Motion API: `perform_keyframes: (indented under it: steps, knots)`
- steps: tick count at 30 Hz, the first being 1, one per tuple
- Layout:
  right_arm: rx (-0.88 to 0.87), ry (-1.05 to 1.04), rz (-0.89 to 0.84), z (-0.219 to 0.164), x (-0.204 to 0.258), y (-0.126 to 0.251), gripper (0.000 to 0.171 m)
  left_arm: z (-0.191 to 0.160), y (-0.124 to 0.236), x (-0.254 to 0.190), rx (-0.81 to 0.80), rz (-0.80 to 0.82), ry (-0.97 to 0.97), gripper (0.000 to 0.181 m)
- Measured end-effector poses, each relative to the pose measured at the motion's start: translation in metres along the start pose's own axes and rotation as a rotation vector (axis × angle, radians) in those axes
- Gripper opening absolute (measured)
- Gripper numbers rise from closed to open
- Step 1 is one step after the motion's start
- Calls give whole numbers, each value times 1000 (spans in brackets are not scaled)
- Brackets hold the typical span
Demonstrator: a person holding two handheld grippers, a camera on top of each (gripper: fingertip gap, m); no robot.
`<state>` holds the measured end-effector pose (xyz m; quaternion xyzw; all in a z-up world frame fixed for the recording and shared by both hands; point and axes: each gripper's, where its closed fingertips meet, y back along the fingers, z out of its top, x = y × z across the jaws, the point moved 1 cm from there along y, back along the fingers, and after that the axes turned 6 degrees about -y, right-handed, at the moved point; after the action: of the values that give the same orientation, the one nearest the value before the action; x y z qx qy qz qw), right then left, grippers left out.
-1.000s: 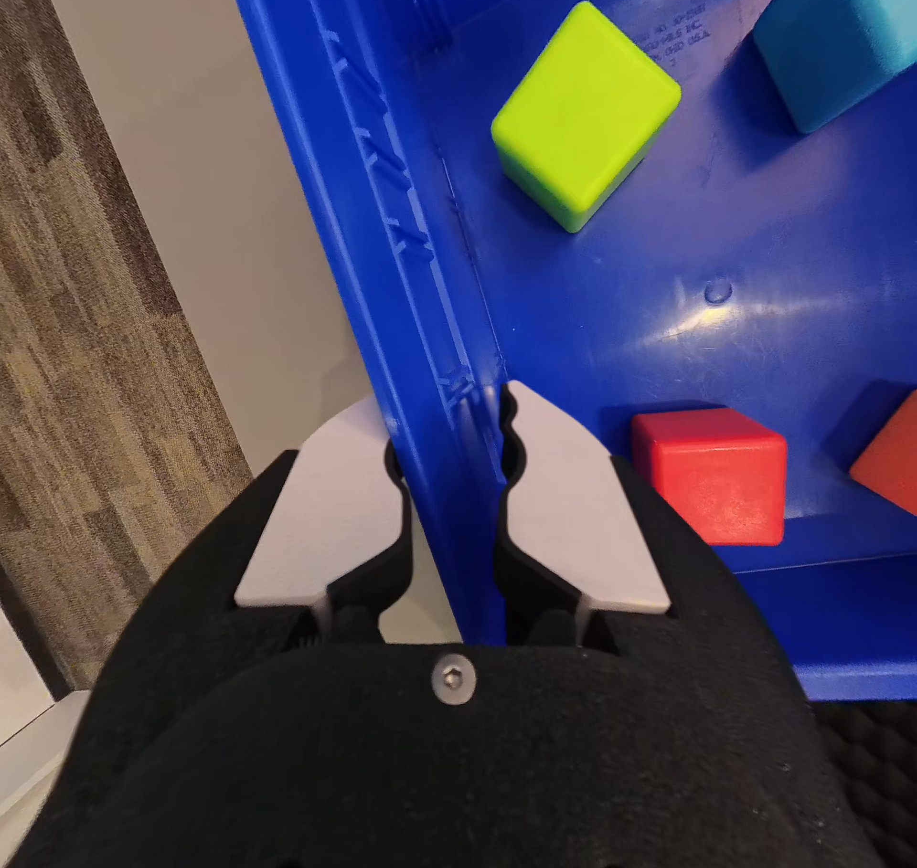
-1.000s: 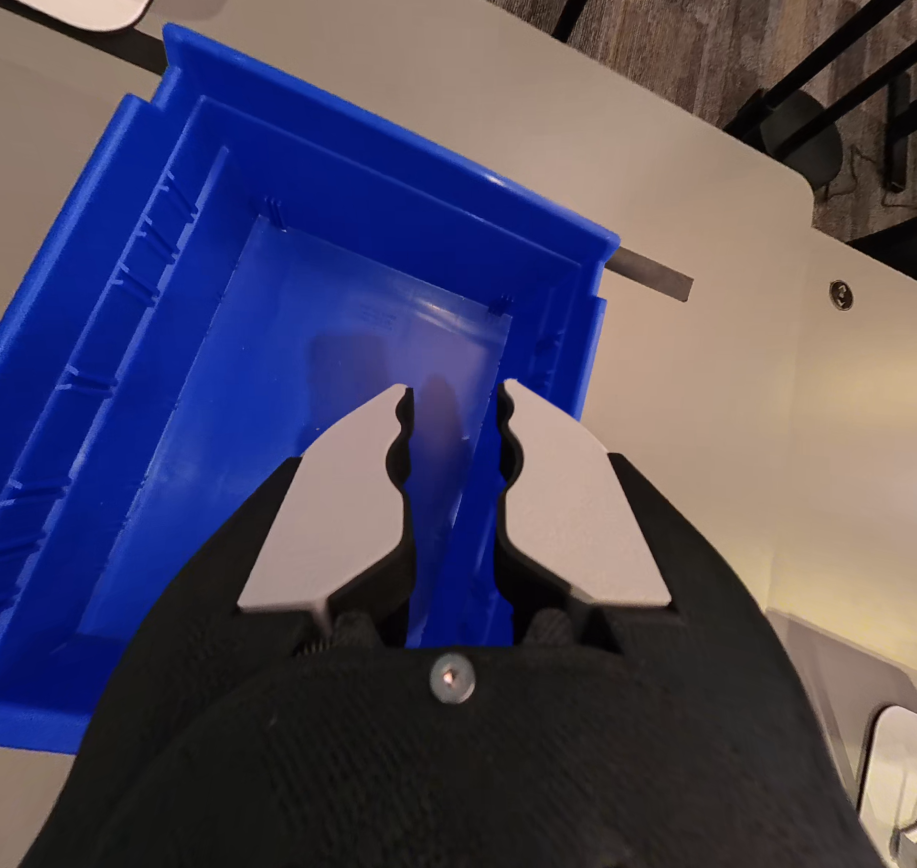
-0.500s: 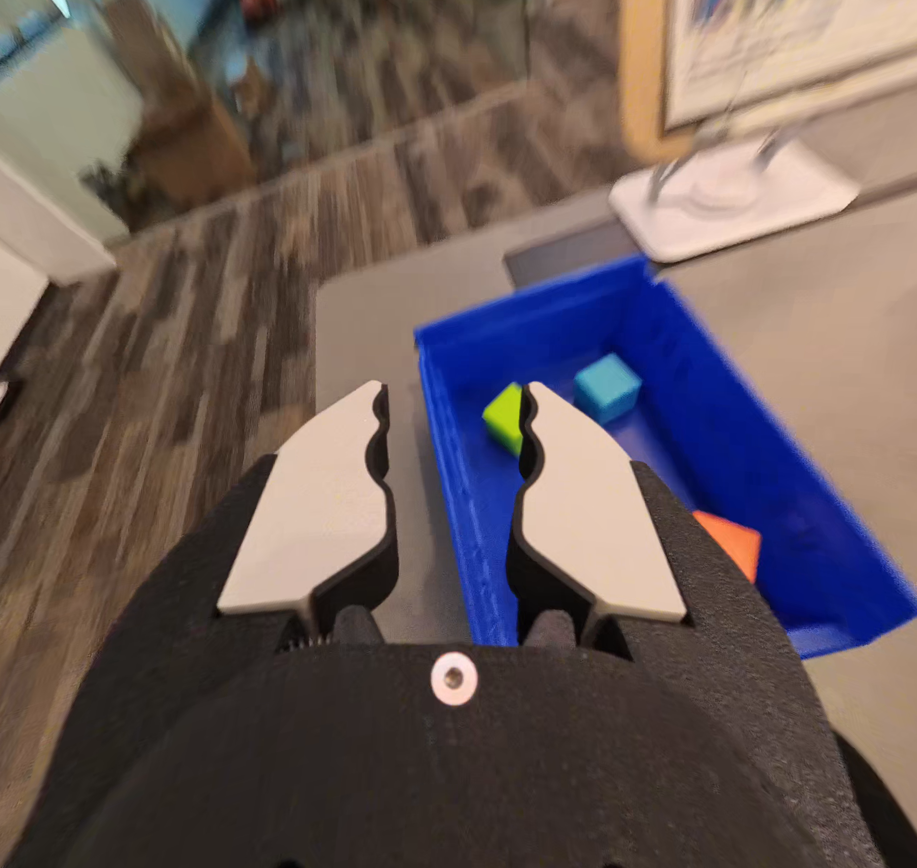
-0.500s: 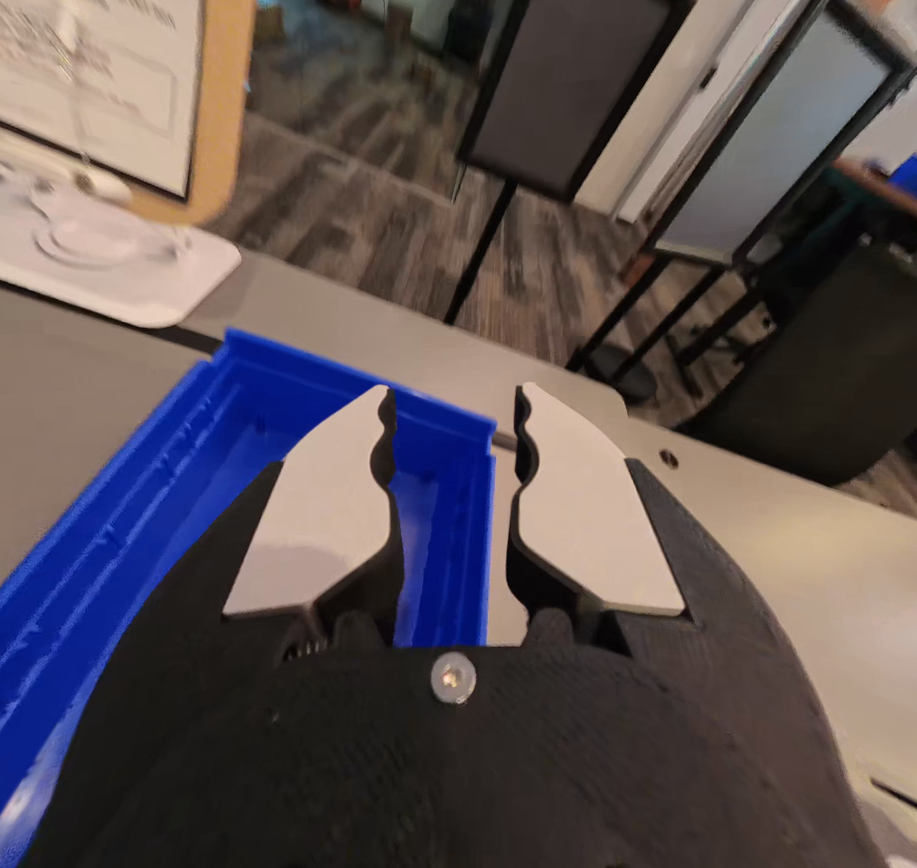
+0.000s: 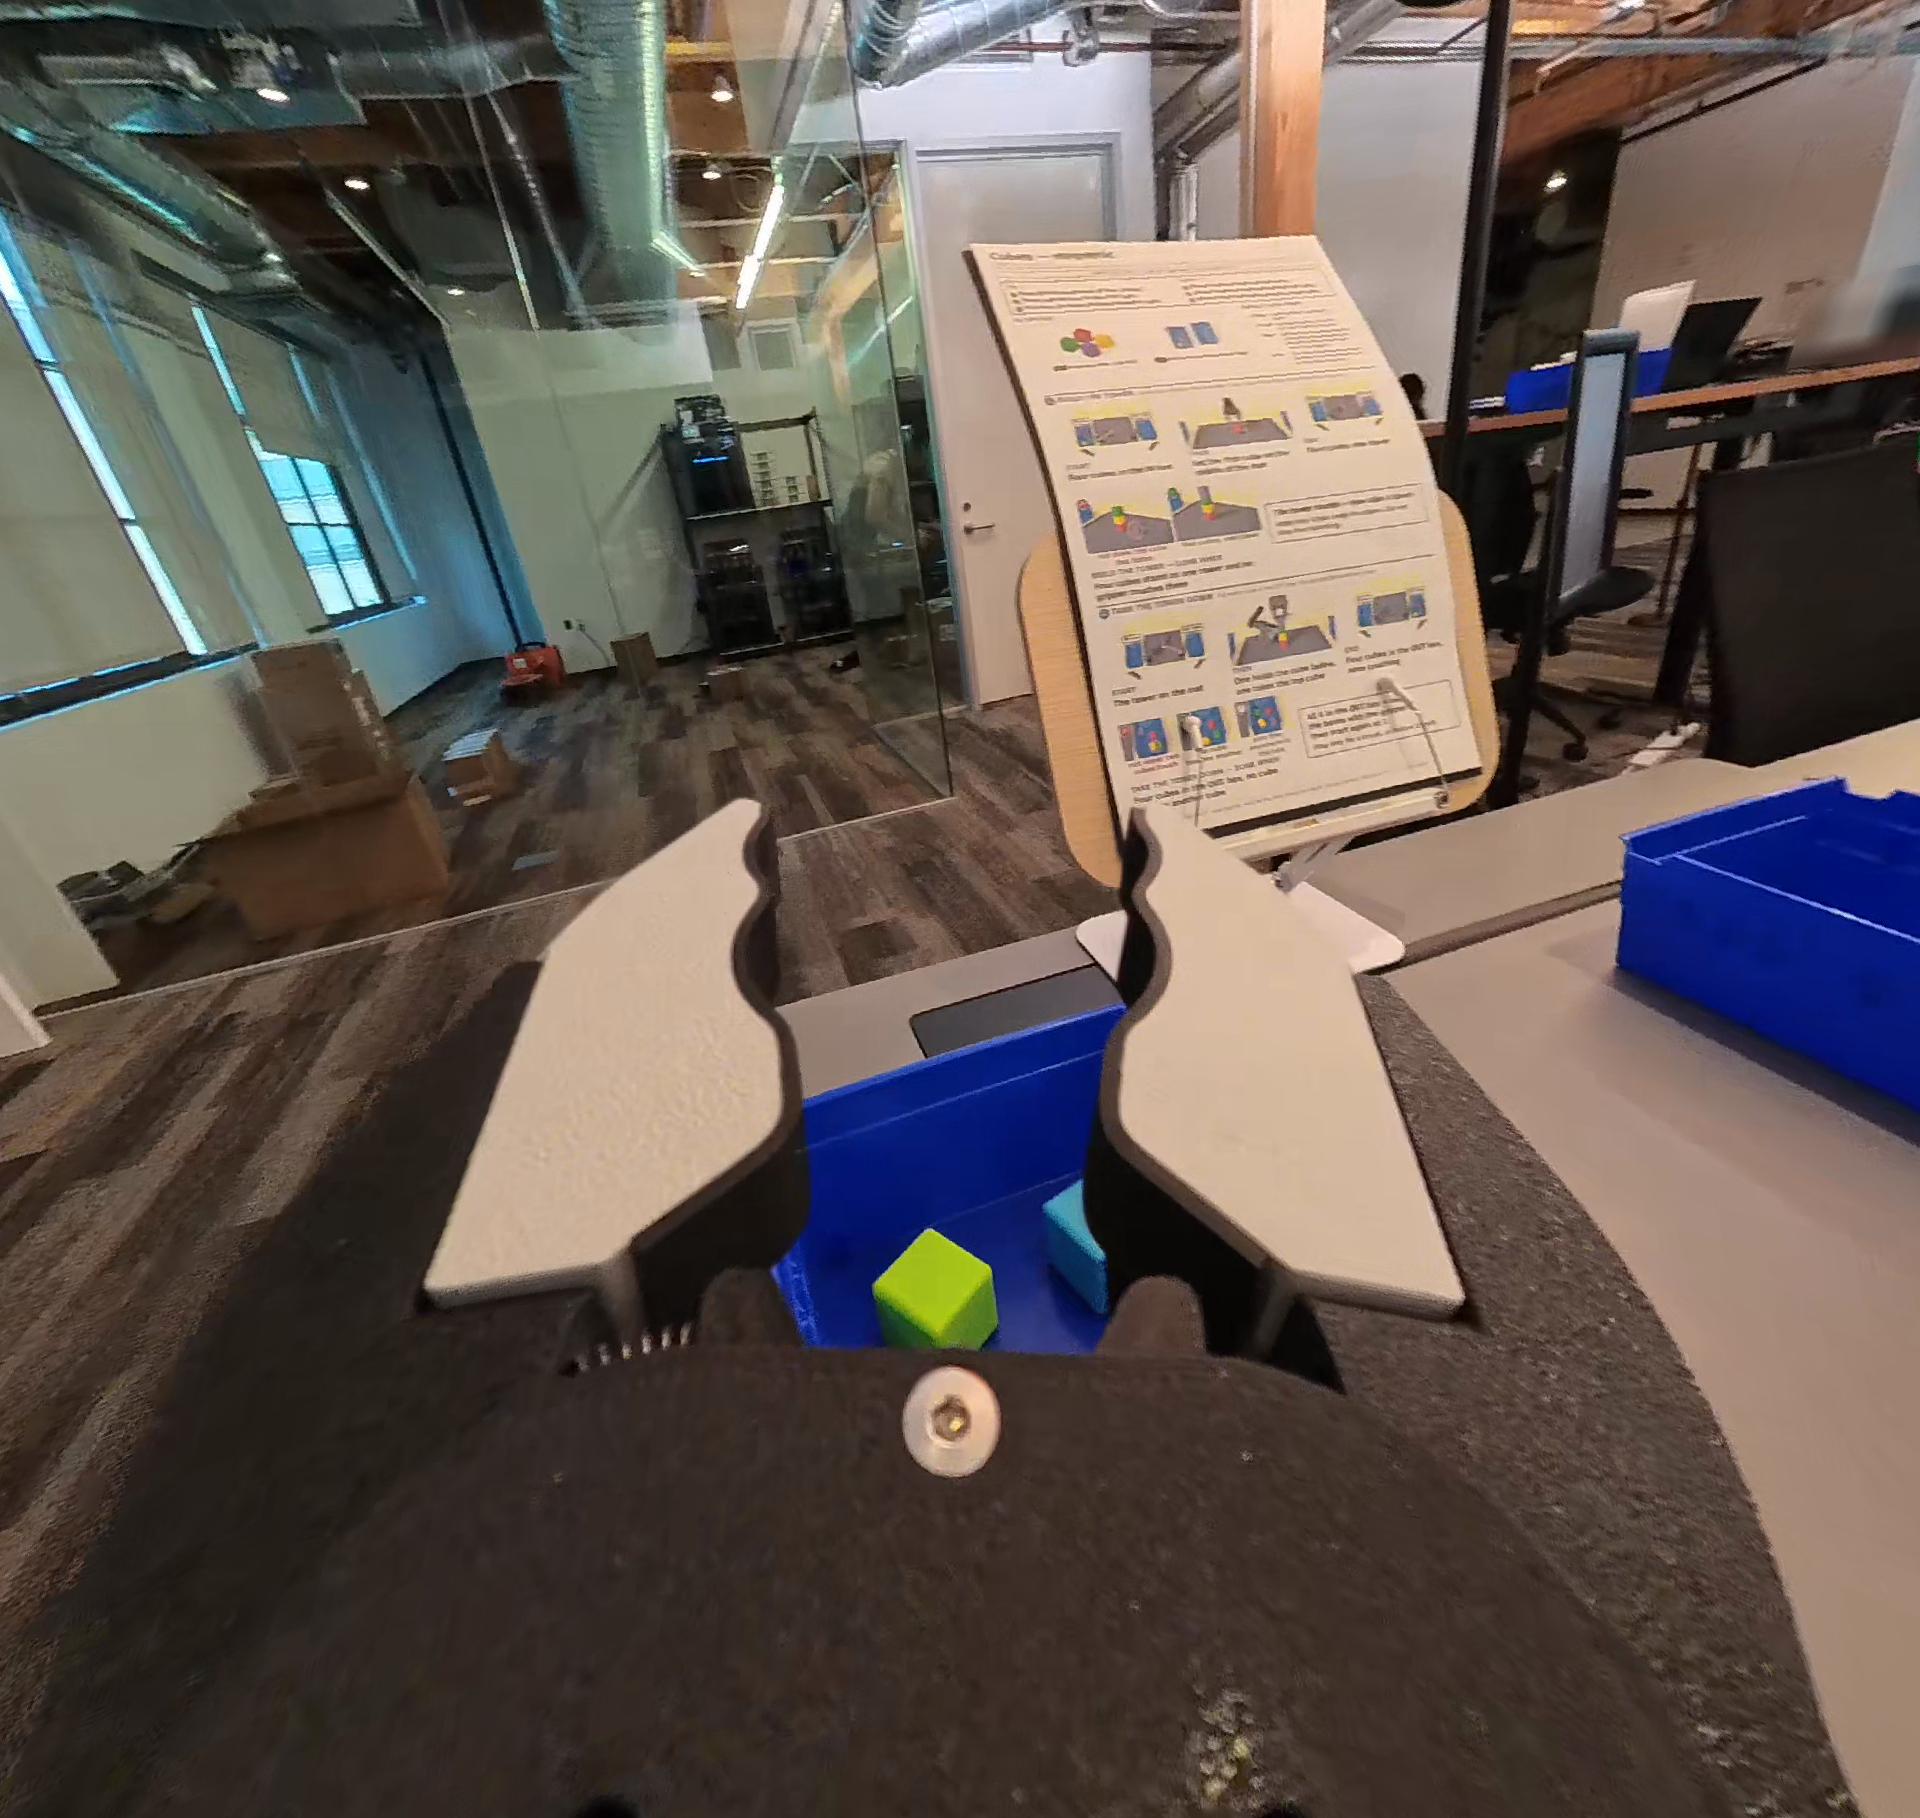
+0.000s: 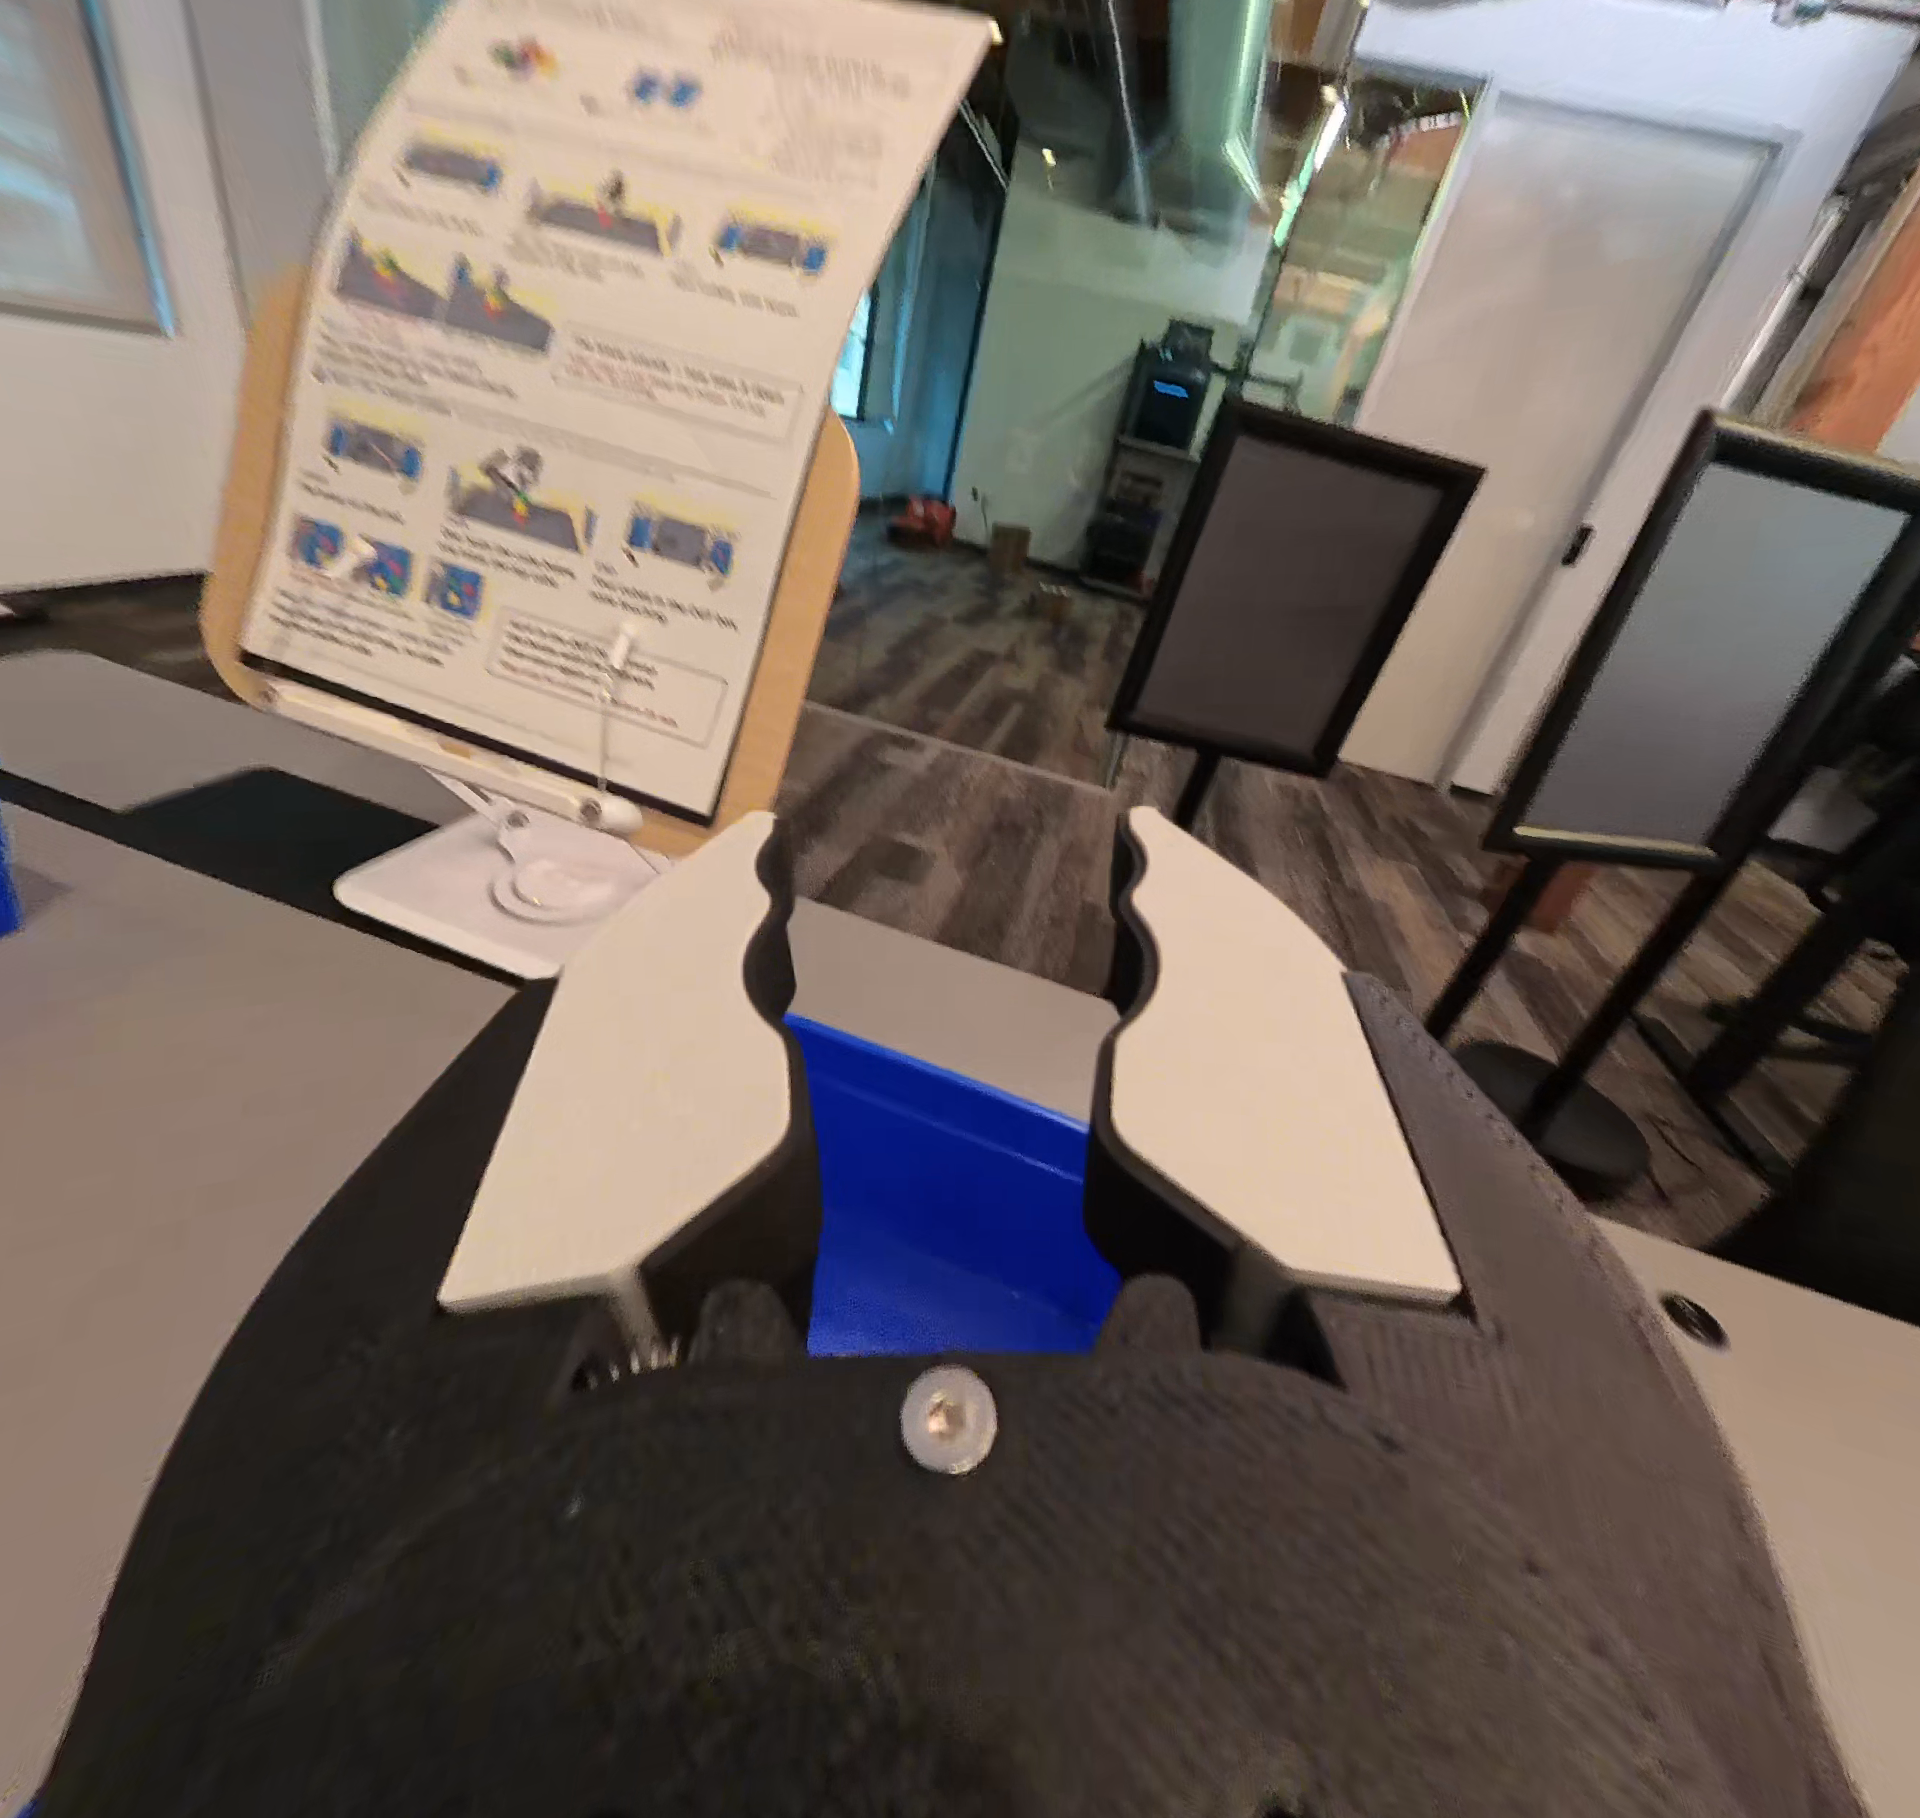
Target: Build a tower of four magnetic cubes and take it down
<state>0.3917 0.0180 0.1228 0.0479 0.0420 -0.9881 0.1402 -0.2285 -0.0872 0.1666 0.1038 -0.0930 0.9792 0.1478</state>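
Cubes sit in the near blue bin (image 5: 935,1093) under your left gripper (image 5: 945,895) — lime green cube (image 5: 935,1290) on the bin floor at 6 o'clock between the fingers, light blue cube (image 5: 1070,1249) just beside it toward 4 o'clock, half hidden behind the right finger. Your left gripper is spread wide and holds nothing. Second blue bin (image 5: 1766,927) is on the grey table (image 5: 1621,1186) at 3 o'clock, well apart. Your right gripper (image 6: 945,895) is also wide open, empty, above a blue bin (image 6: 935,1186) — no cubes visible in the part that shows. Instruction sheet on a stand (image 6: 561,366) at 11 o'clock, blurred.
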Motion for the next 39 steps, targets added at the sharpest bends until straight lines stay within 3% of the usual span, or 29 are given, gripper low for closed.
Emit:
perform_keyframes:
  steps: [3, 8, 10, 14, 27, 35, 39]
  knots:
    - [-89, -36, 52, 15, 6, 7, 62, -1, 0, -3, 0, -17, -27, 53]
    - [-150, -84, 170, 21, 17, 10, 90, 4, -1, -12, -54, -47, -76, 30]
    - [-123, -121, 245, 15, 26, 8, 78, 3, -3, -23, -58, -106, -86, 27]
    - [-111, -161, 299, 11, 32, 4, 62, -21, -11, -41, 89, -205, -161, 29]
    - [-125, -97, 380, 10, 50, 4, 61, -116, 2, -106, 636, -589, -332, 27]
    - [-102, -84, 366, 7, 46, 4, 62, -152, 15, -127, 876, -717, -325, 20]
    - [-49, -22, 355, 0, 50, 2, 62, -164, 18, -134, 986, -718, -302, 25]
